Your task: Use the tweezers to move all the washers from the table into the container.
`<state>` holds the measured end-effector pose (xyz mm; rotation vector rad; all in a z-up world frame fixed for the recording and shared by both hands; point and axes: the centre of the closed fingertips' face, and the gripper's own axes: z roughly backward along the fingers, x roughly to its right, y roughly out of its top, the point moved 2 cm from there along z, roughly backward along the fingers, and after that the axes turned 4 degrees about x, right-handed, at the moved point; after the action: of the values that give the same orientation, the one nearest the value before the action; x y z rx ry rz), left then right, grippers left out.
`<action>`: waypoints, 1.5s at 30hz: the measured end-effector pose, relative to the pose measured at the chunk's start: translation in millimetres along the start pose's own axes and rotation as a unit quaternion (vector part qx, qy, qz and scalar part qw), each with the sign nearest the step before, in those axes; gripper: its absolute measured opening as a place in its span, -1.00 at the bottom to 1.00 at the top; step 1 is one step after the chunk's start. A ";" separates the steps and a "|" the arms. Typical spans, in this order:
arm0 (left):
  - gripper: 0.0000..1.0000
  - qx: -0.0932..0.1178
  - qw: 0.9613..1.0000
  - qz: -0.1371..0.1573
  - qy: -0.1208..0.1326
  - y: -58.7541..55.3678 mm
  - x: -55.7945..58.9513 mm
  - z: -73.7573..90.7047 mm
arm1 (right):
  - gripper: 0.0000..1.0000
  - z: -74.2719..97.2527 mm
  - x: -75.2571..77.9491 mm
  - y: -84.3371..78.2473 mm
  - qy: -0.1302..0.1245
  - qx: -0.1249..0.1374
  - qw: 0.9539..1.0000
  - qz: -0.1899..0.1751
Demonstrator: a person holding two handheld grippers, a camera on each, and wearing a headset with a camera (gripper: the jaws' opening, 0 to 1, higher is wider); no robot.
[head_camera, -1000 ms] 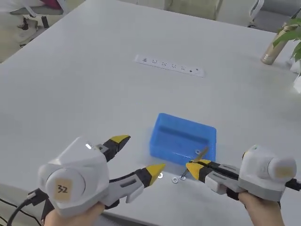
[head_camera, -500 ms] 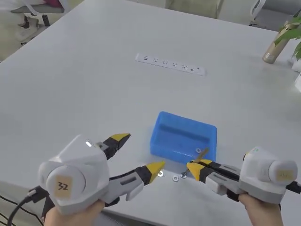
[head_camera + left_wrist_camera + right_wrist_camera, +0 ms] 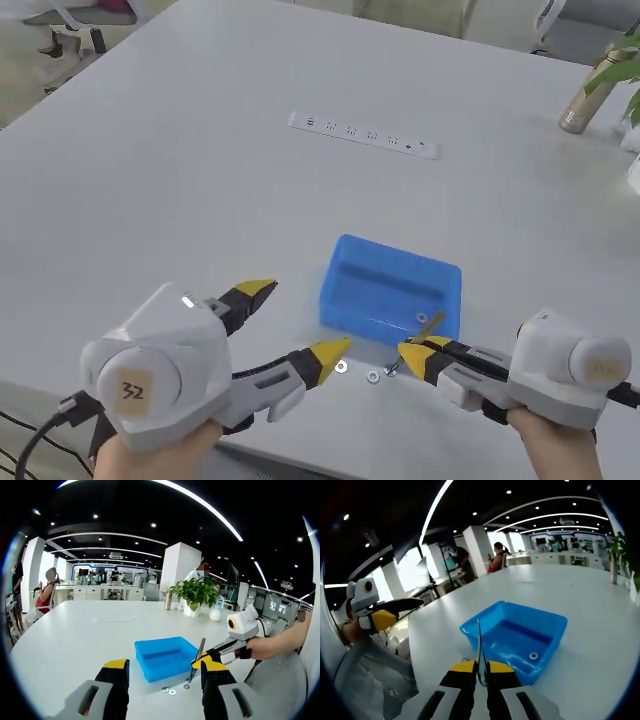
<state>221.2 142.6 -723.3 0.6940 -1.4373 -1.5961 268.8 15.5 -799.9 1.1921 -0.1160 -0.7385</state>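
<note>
A blue container (image 3: 390, 285) sits on the white table (image 3: 200, 180), with one washer (image 3: 421, 321) inside near its front right corner. Two washers (image 3: 341, 368) lie on the table just in front of it. My right gripper (image 3: 413, 357) is shut on the tweezers (image 3: 392, 370), whose tip points down at the table beside those washers. My left gripper (image 3: 292, 322) is open and holds nothing, just left of the container. In the left gripper view the tweezers (image 3: 196, 661) slant down to the washers (image 3: 172, 692). The right gripper view looks along the tweezers (image 3: 478, 642) at the container (image 3: 520, 635) and its washer (image 3: 533, 656).
A white power strip (image 3: 362, 135) lies further back on the table. A gold bottle (image 3: 585, 95) and a potted plant (image 3: 196, 592) stand at the far right. The table's near edge runs just under both grippers. People sit and stand in the background.
</note>
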 end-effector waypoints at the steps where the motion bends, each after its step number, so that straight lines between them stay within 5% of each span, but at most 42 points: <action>1: 0.15 0.000 1.000 0.000 0.000 -0.1 -0.2 0.0 | -0.92 -0.2 -0.6 -0.5 0.000 -0.002 1.000 0.002; 15: 0.15 0.000 1.000 -0.002 0.000 -0.5 0.0 0.5 | -0.92 -0.2 -8.4 -3.7 0.015 -0.016 0.997 0.073; 26: 0.15 0.000 1.000 -0.002 0.001 -0.4 0.6 0.7 | -0.93 -1.1 -4.7 -2.2 0.015 -0.009 0.998 0.063; 38: 0.14 -0.001 1.000 -0.003 0.000 -1.1 0.3 0.1 | -0.95 -1.5 -22.3 -5.2 0.041 -0.038 0.988 0.142; 45: 0.13 0.000 1.000 -0.002 0.000 -0.6 -0.2 0.2 | -0.94 -2.3 -24.9 -3.9 0.050 -0.044 0.987 0.143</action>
<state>221.0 142.9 -723.9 0.6986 -1.4368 -1.5994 249.1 31.0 -797.0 1.0979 -0.1645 -0.4270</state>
